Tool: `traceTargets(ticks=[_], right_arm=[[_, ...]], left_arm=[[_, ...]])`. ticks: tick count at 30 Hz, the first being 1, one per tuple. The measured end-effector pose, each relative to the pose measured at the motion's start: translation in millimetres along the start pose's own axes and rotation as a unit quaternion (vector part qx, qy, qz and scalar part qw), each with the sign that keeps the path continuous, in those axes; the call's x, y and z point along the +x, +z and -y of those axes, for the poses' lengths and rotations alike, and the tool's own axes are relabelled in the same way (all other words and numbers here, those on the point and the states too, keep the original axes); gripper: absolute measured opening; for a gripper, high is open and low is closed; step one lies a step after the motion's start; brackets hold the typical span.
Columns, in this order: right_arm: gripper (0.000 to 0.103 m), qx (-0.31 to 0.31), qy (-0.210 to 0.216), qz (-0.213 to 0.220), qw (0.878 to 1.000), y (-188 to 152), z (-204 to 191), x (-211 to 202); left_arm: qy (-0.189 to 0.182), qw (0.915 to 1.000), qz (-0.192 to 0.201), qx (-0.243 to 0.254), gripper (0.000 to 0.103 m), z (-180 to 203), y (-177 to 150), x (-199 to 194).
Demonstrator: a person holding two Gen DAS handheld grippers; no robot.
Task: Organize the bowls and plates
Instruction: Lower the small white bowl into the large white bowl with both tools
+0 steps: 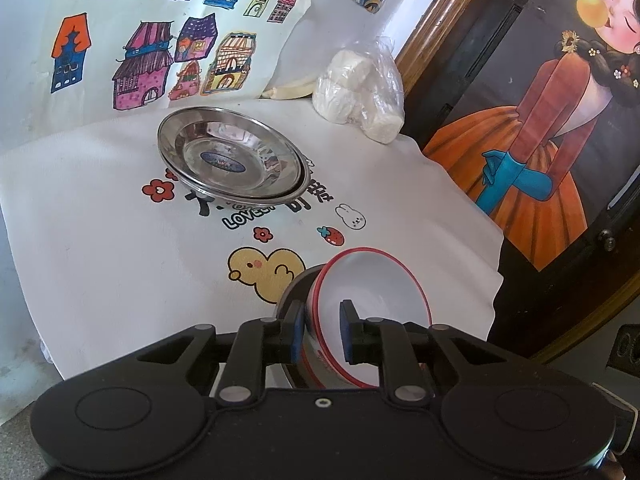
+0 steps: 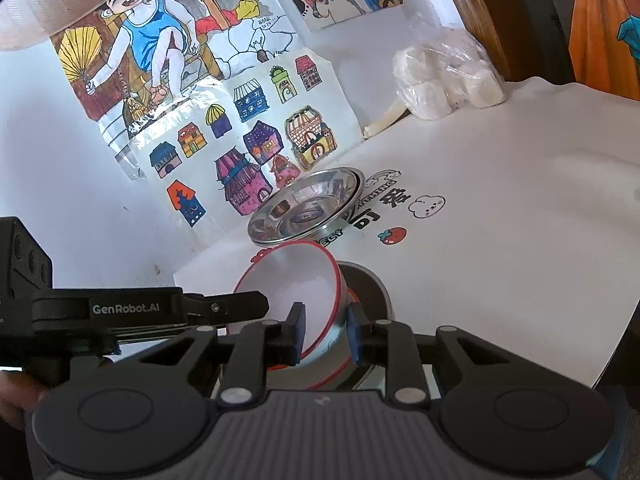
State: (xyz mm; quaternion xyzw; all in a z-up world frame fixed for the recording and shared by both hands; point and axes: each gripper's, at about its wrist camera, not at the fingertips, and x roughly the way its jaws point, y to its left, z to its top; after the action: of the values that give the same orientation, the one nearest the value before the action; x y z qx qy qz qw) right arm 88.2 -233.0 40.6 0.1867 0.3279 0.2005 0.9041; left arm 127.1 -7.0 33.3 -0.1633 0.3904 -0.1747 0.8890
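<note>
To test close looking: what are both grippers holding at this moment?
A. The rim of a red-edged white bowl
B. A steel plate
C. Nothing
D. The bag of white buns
A: the left gripper and the right gripper each pinch the white bowl by its rim.

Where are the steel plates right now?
Both views: steel plates stacked on the white cloth, past the red-rimmed bowl, below the house drawings.

Bright, even daylight in both views. Glare whitens the drawings (image 2: pixel 192 120) on the far wall and glints on the steel plates (image 1: pixel 232 156). Shadows are soft. Fisheye bending and dark corners mark the edges.
</note>
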Motion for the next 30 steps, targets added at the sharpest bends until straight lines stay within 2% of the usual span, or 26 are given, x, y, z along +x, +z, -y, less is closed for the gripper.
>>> traceTargets(ticks=[30], right_arm=[[0.026, -0.005, -0.013, 0.004, 1.0, -0.4, 2.3, 3.0]], left_arm=[[0.0, 0.9999, 0.011, -0.012, 0.023, -1.2, -8.2, -4.8]])
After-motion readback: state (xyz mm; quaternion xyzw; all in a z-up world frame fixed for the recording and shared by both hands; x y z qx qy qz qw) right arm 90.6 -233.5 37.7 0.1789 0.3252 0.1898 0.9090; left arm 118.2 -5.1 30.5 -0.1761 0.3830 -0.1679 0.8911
